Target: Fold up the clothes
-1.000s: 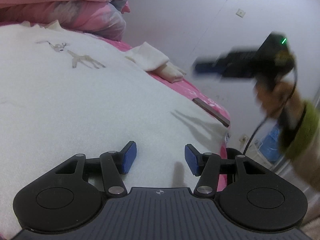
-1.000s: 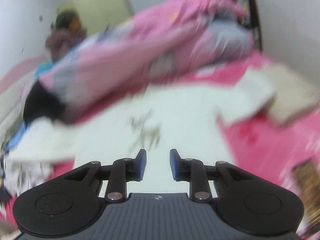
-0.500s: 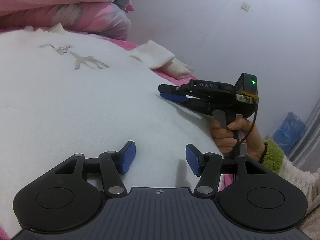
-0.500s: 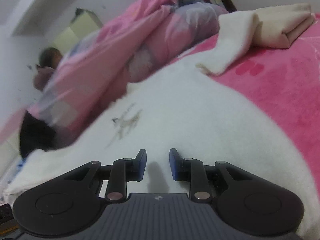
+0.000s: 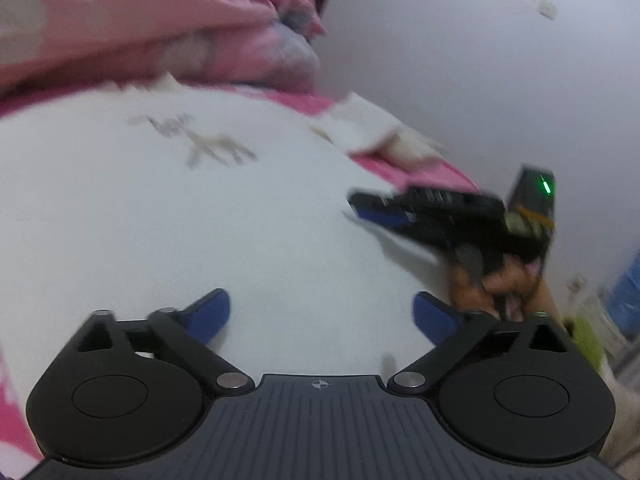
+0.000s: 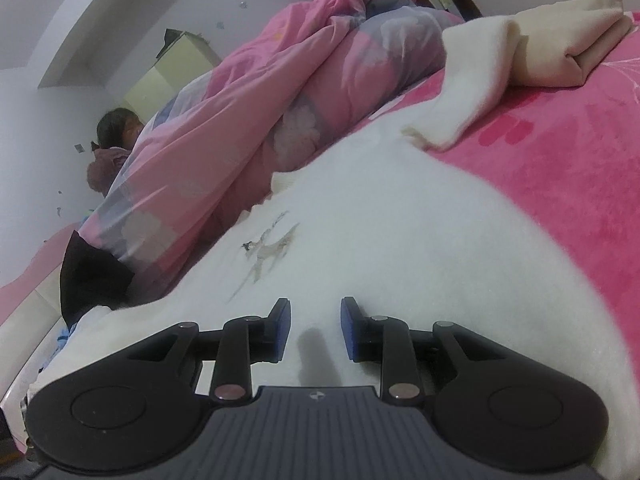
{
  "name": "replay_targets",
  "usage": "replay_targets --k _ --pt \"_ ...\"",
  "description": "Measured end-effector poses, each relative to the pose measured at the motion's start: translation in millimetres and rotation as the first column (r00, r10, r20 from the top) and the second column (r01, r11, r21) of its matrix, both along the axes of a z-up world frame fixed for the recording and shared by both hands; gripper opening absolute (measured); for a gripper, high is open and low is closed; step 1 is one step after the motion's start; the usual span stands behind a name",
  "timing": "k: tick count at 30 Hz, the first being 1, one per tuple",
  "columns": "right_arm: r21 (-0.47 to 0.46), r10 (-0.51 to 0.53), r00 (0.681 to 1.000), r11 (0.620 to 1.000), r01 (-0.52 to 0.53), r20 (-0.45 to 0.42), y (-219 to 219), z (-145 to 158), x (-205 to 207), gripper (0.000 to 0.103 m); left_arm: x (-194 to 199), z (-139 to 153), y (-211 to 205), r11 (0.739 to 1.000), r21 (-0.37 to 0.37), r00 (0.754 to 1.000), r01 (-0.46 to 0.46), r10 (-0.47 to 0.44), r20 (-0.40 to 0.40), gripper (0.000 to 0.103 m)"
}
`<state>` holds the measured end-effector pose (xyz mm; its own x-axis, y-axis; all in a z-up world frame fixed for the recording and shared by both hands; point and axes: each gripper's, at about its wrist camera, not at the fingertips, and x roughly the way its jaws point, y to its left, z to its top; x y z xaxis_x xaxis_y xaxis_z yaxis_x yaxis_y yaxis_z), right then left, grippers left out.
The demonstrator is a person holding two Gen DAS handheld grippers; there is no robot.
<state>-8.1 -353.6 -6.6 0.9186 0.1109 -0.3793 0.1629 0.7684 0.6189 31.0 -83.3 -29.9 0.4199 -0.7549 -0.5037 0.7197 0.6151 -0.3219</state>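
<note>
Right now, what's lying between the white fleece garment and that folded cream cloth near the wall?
In the right wrist view, only a strip of bare pink blanket separates the white fleece garment from the folded cream cloth.

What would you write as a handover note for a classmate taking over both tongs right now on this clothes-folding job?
Left tongs: jaws opening wide, nothing between them, over the white garment.
Right tongs: narrow gap, empty, low over the same garment near its right edge.
Garment lies spread flat on the pink bedspread, reindeer print facing up. A folded cream cloth lies beyond it.
Done: no fold visible.
Left: grip an edge with each tongs and fold.
</note>
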Motion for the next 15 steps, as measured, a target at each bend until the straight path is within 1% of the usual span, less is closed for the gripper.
replay_targets --k 3,5,10,12,15 --pt "-0.003 -0.002 1.0 1.0 0.002 0.002 0.7 -0.1 -0.2 0.029 9.5 10.6 -4.3 0.998 -0.004 0.998 -0.066 0.066 0.005 0.103" --pt "-0.004 -0.003 1.0 1.0 0.003 0.002 1.1 -0.3 -0.3 0.029 18.5 14.3 -8.9 0.993 -0.003 0.993 -0.118 0.118 -0.013 0.103" --pt "-0.002 -0.004 1.0 1.0 0.004 0.01 1.1 -0.7 -0.6 0.029 39.8 21.7 -18.6 0.97 -0.012 0.968 -0.242 0.24 -0.07 0.103" --pt "-0.004 -0.002 1.0 1.0 0.003 0.012 1.7 -0.5 -0.5 0.031 43.8 23.1 -23.2 0.963 -0.01 0.961 -0.271 0.27 -0.058 0.103" --pt "-0.008 -0.002 1.0 1.0 0.002 0.013 2.2 -0.3 -0.4 0.032 45.9 25.1 -32.6 0.948 0.025 0.949 -0.316 0.316 0.008 0.103"
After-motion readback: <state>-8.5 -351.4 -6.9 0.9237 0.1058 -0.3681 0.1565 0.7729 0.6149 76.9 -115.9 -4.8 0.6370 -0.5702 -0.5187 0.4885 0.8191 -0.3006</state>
